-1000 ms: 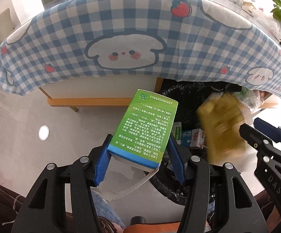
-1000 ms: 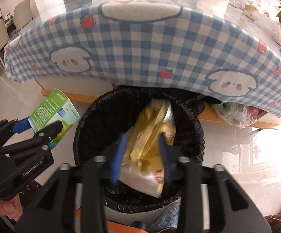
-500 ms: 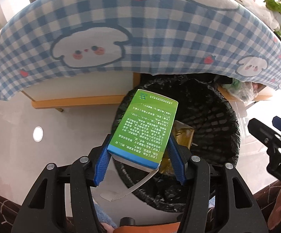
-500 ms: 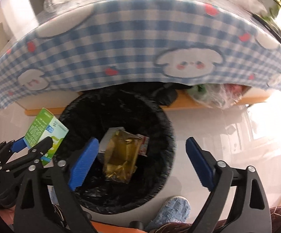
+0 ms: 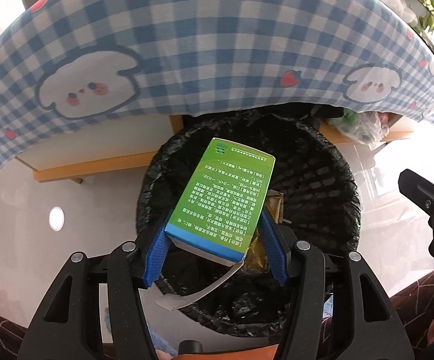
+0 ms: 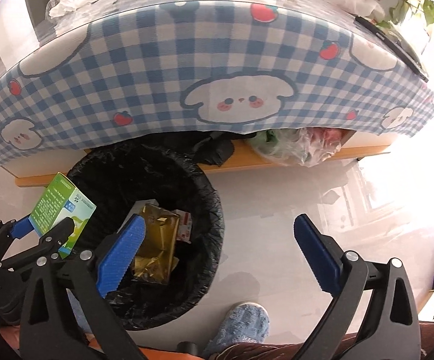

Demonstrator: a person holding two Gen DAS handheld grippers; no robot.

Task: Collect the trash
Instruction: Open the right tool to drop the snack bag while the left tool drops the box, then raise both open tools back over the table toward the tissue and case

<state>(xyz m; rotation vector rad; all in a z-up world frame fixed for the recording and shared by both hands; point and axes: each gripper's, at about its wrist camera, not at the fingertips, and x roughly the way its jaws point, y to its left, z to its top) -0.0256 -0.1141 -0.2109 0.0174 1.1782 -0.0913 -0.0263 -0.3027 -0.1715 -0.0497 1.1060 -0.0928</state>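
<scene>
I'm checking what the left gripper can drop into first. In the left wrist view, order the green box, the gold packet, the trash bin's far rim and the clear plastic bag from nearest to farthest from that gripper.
1. Green box, held between the left gripper's jaws.
2. Gold packet, just behind the box, inside the bin.
3. Trash bin's far rim, beyond, under the tablecloth's edge.
4. Clear plastic bag, upper right, past the rim.

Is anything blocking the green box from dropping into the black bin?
Nothing visible does. The left gripper holds the green box over the open mouth of the black bin, with only the gold packet and other trash lying at the bottom. The right gripper is open, off to the side.
</scene>
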